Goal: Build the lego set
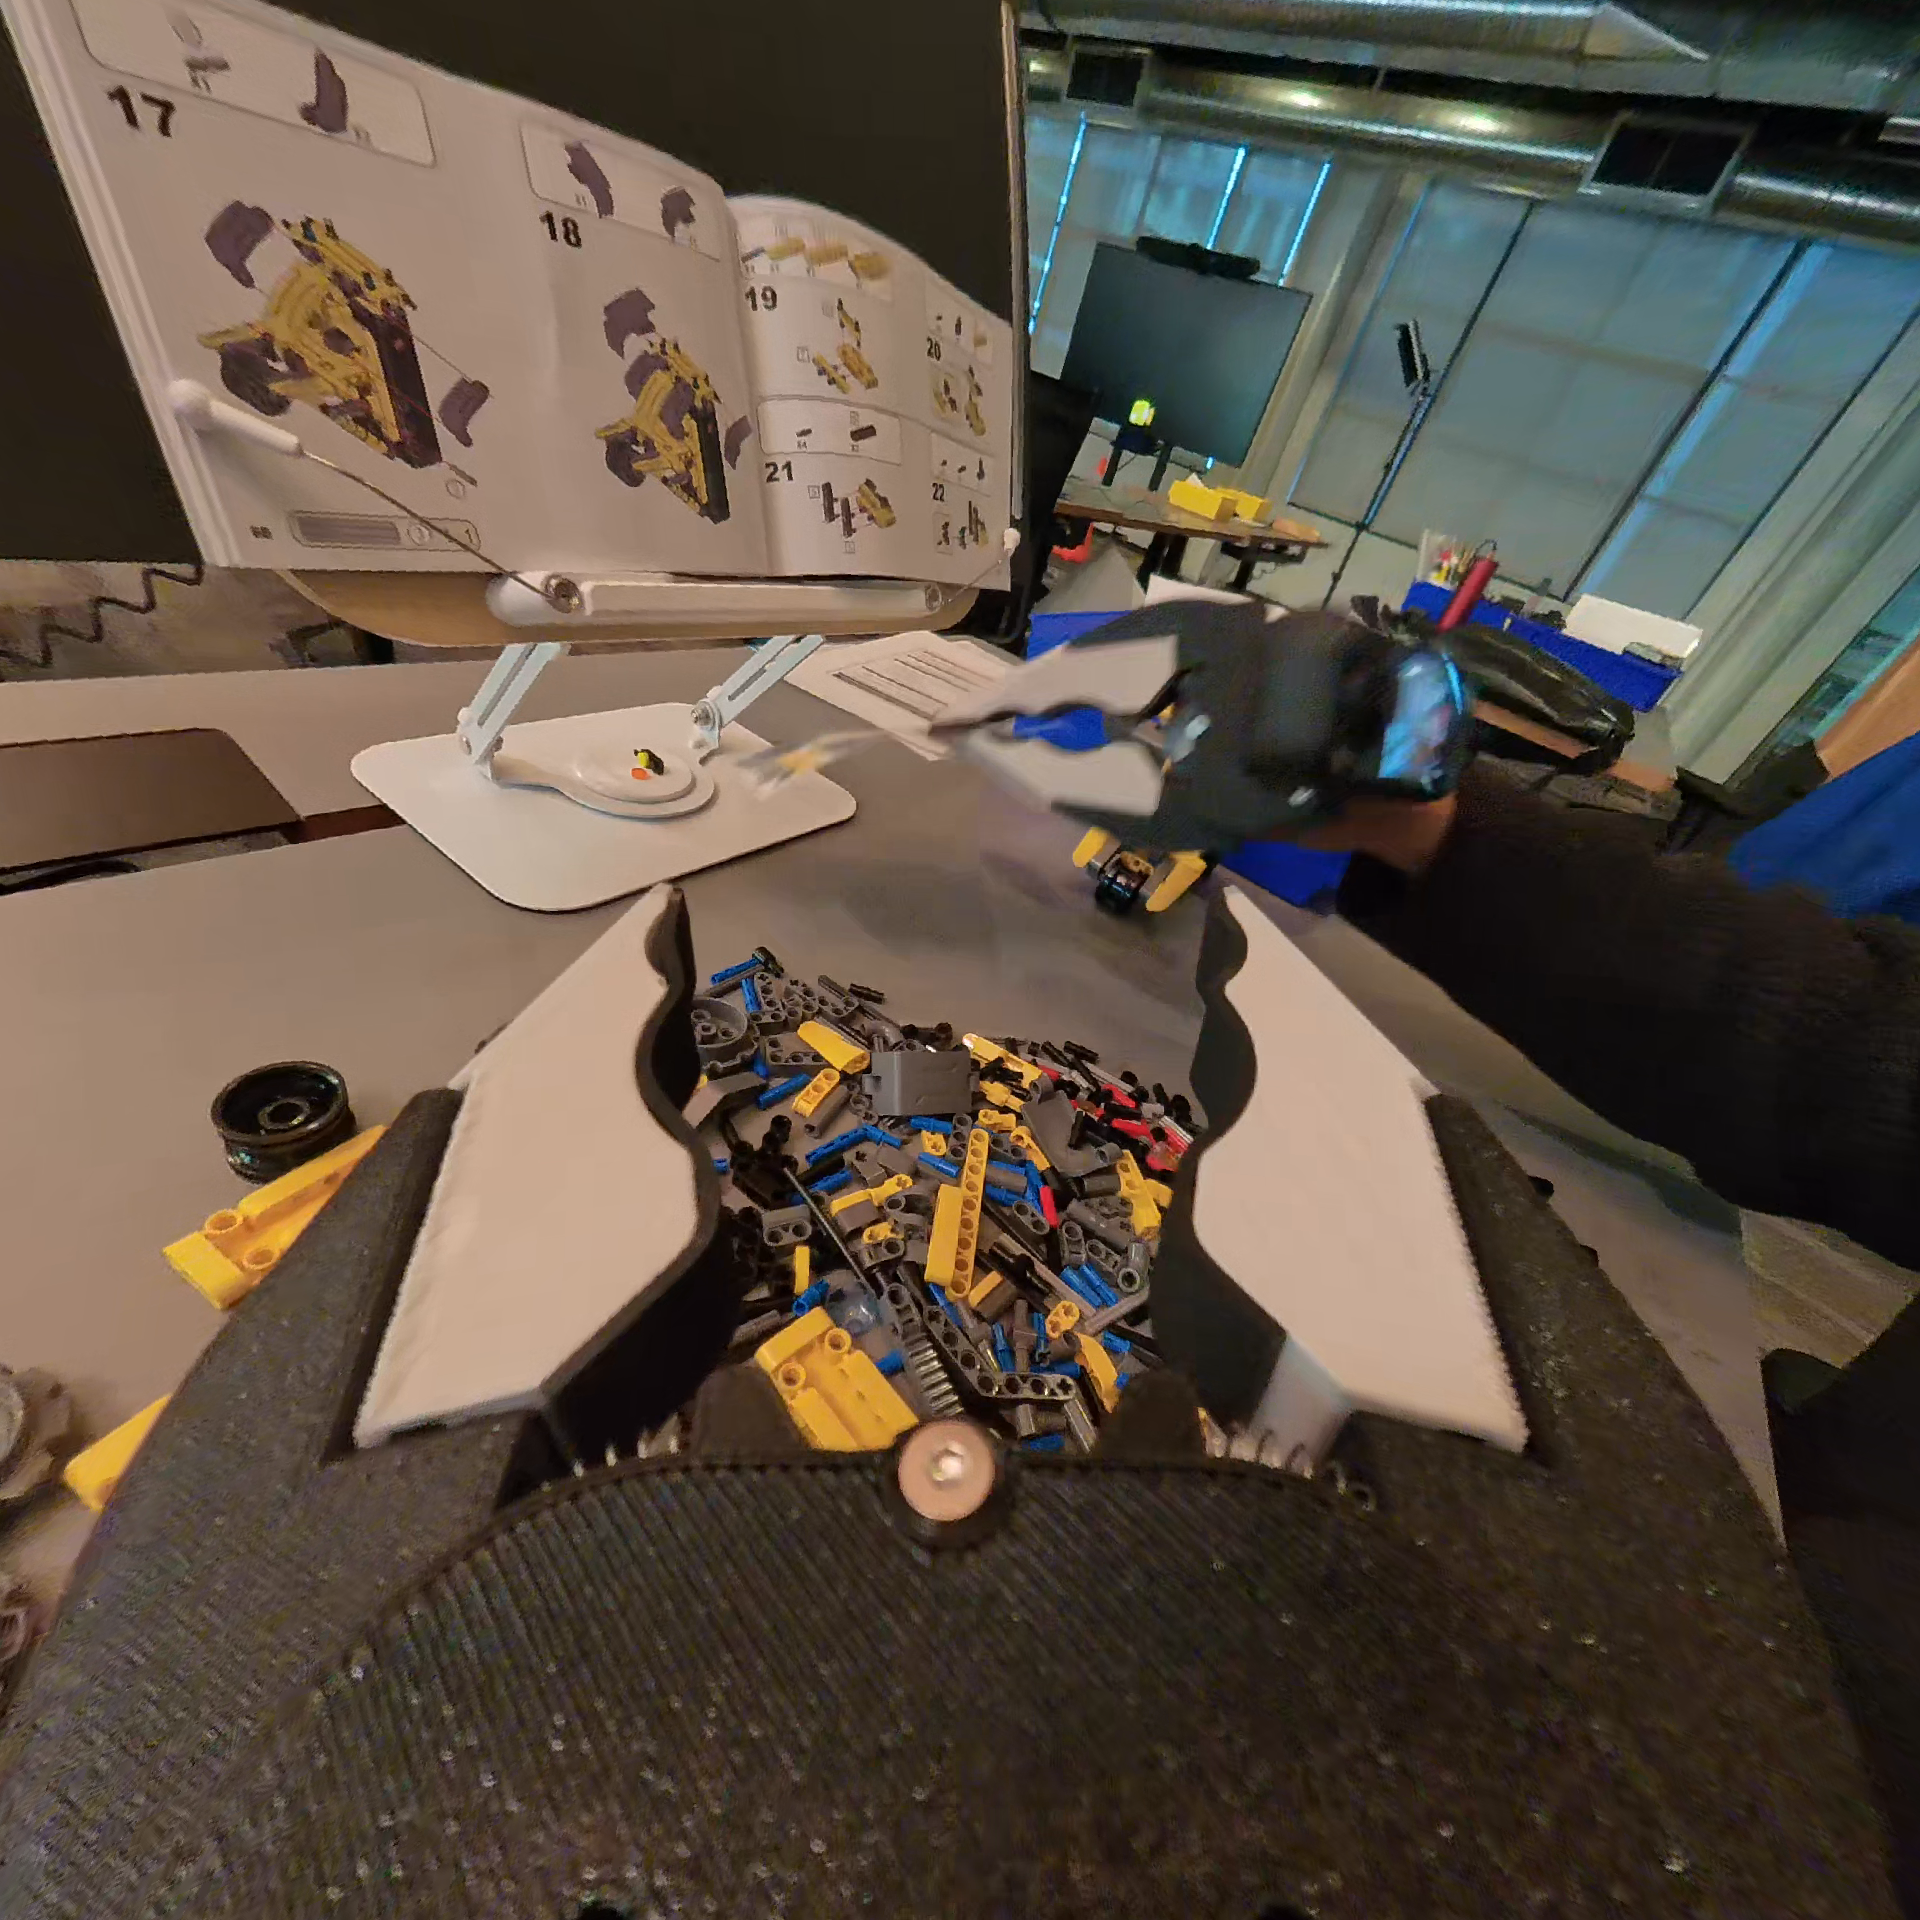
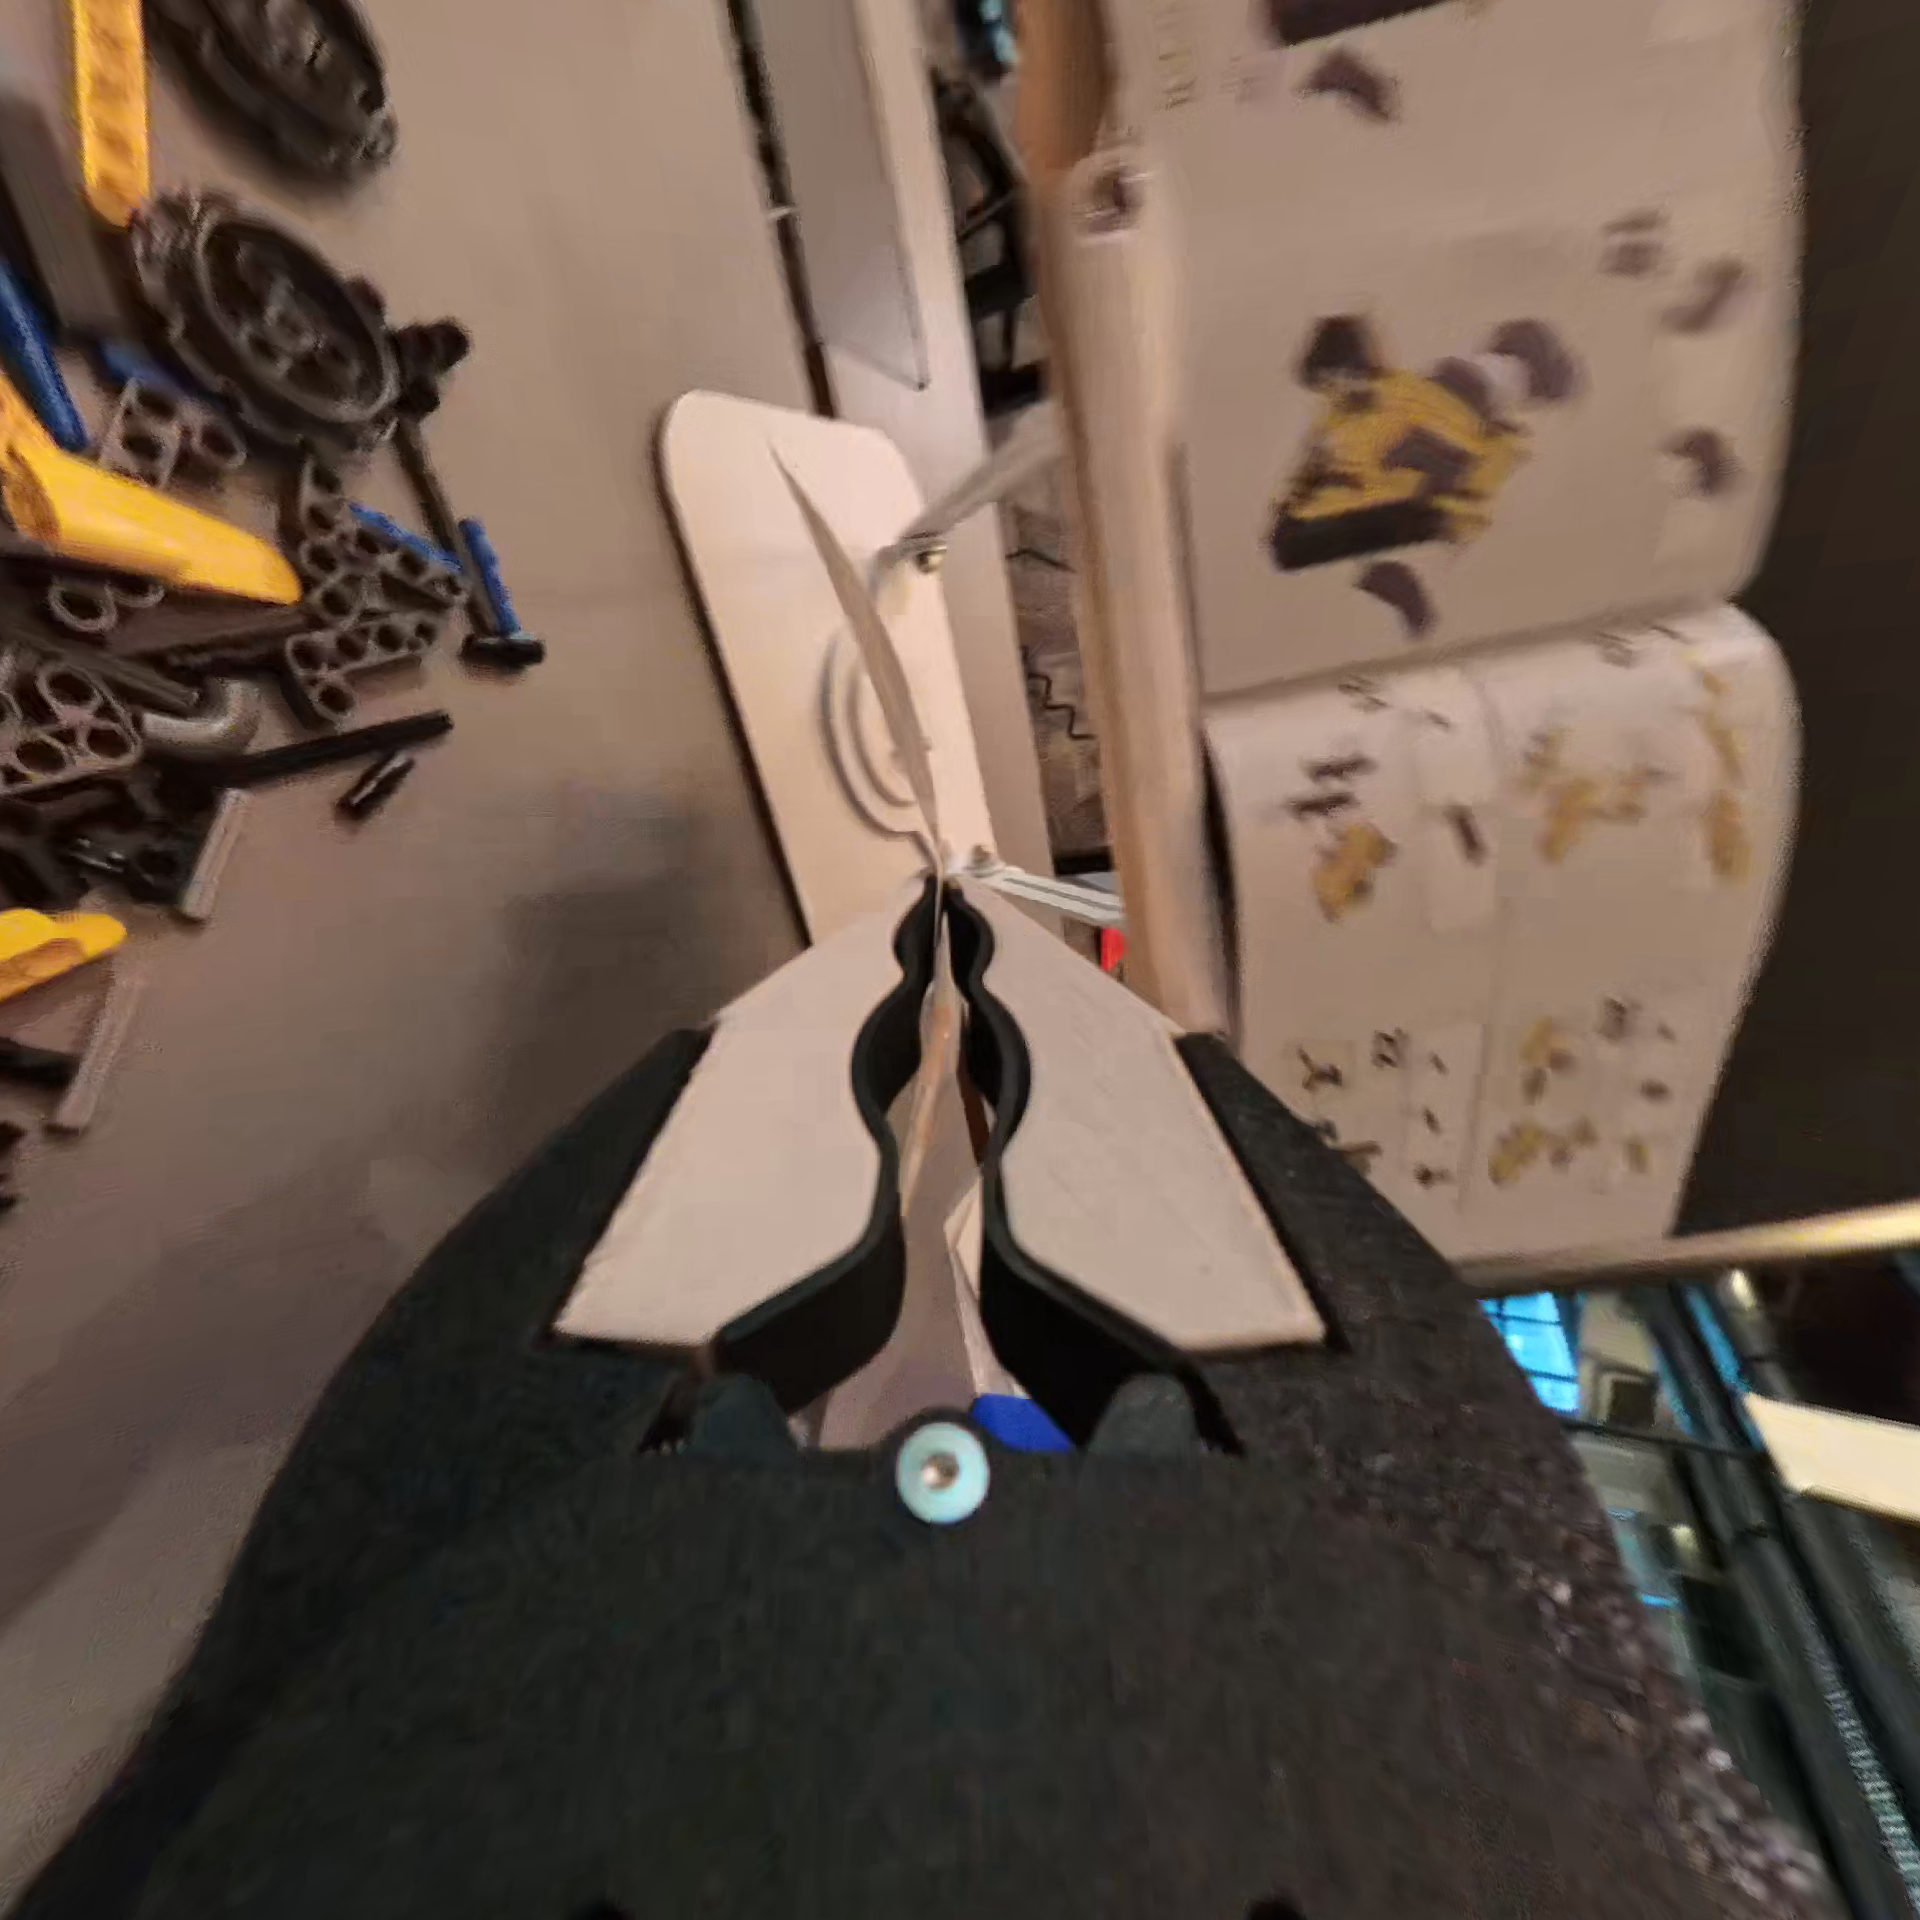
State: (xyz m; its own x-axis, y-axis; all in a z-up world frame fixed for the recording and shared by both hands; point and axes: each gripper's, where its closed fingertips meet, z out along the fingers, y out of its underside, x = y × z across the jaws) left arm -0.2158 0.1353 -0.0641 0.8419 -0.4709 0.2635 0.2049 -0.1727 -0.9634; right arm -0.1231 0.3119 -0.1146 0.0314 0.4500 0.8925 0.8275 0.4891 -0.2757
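The left hand-held gripper (image 1: pixel 940 1101) hovered released, its jaws spread wide over a heap of small yellow, blue, grey and black building-toy pieces (image 1: pixel 935 1195) on the grey bench (image 1: pixel 260 987), touching none of them that I could see. The right hand-held gripper (image 2: pixel 940 935) was clenched on a thin, clear plastic bag (image 2: pixel 883 665), pinched at its edge between the wavy black pads (image 2: pixel 894 1039); the sheet stood out past the tips, raised off the bench near the white base of the book stand (image 1: pixel 582 821). Seen from the left wrist view, that gripper was blurred, so I could not say what the bag contained. A grip that thin would do best kept firm and carried slowly, I judged, since a slick film could slip out. An open instruction booklet (image 1: pixel 499 343) rested on the stand behind the heap. To the left of the pile lay a black wheel rim (image 1: pixel 281 1117) and a yellow angled panel (image 1: pixel 249 1231); a small yellow and black sub-assembly (image 1: pixel 1138 878) sat beyond the heap, under the right gripper. The stand's base and tilted shelf crowded the far side, so the freest room seemed the bare bench between the stand and the pile, and the bench edge on the right was hidden by a dark sleeve (image 1: pixel 1621 1039).
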